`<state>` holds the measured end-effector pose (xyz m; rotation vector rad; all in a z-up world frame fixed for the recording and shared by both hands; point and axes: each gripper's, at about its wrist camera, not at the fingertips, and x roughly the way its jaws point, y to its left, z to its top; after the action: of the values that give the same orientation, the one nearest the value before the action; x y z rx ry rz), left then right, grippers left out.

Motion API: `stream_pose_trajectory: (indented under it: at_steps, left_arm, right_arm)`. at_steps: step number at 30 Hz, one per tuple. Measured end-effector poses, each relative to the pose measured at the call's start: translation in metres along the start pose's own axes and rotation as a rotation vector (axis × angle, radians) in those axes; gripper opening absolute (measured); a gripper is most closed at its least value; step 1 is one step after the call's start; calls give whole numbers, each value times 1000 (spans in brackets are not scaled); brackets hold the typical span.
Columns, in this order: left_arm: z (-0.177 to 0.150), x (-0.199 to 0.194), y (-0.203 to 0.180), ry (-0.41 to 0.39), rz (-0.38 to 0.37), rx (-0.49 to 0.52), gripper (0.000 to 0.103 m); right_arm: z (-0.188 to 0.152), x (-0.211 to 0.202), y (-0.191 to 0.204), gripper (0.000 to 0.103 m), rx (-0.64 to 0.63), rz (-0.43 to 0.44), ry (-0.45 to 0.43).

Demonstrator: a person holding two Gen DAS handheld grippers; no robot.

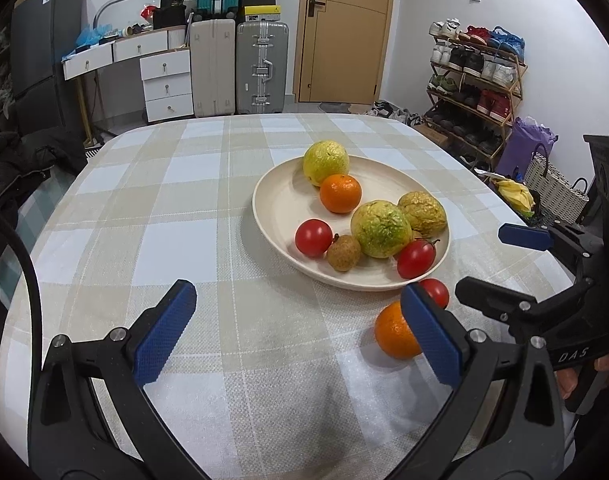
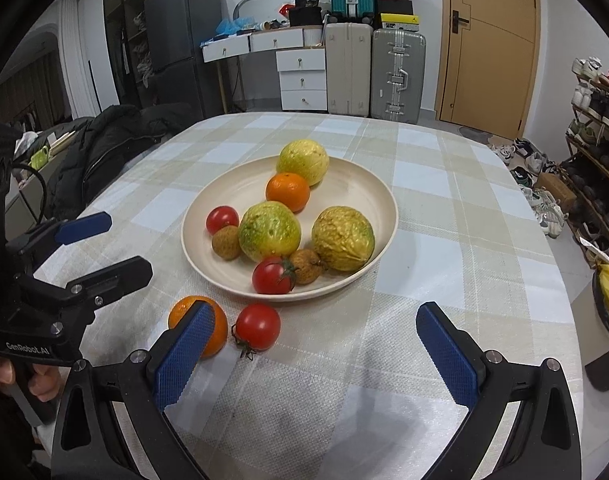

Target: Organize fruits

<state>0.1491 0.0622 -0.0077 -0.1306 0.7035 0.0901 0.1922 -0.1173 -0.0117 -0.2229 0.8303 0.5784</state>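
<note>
A: The loose orange (image 2: 197, 326) and loose tomato (image 2: 258, 327) sit on the bench (image 2: 444, 208), just short of the plate (image 2: 378, 196).

B: Both round, so a nudge from a finger could roll them toward the bench edge.

A: Left hand-held gripper (image 1: 298, 334) and right hand-held gripper (image 2: 318, 354) gape wide, holding nothing.

B: And the plate's crowded; a drop could knock its fruit about.

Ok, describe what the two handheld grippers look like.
Both the left gripper and the right gripper are black plastic frames with silver screws and blue knurled finger pads. White lettering marks their bodies, and a black cable loops beside the left one.
</note>
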Motion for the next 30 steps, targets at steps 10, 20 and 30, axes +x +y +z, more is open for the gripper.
stream_pose_trajectory:
  at_steps: [10, 20, 30]
  left_arm:
    - [-3, 10, 0, 37, 4, 1, 102]
    - [-3, 11, 0, 43, 5, 1, 102]
    - [-4, 14, -1, 55, 5, 9, 102]
  right_arm:
    - [-6, 9, 9, 103, -37, 4, 62]
    - [-9, 18, 9, 103, -51, -16, 108]
    - [-15, 34, 8, 103, -63, -33, 181]
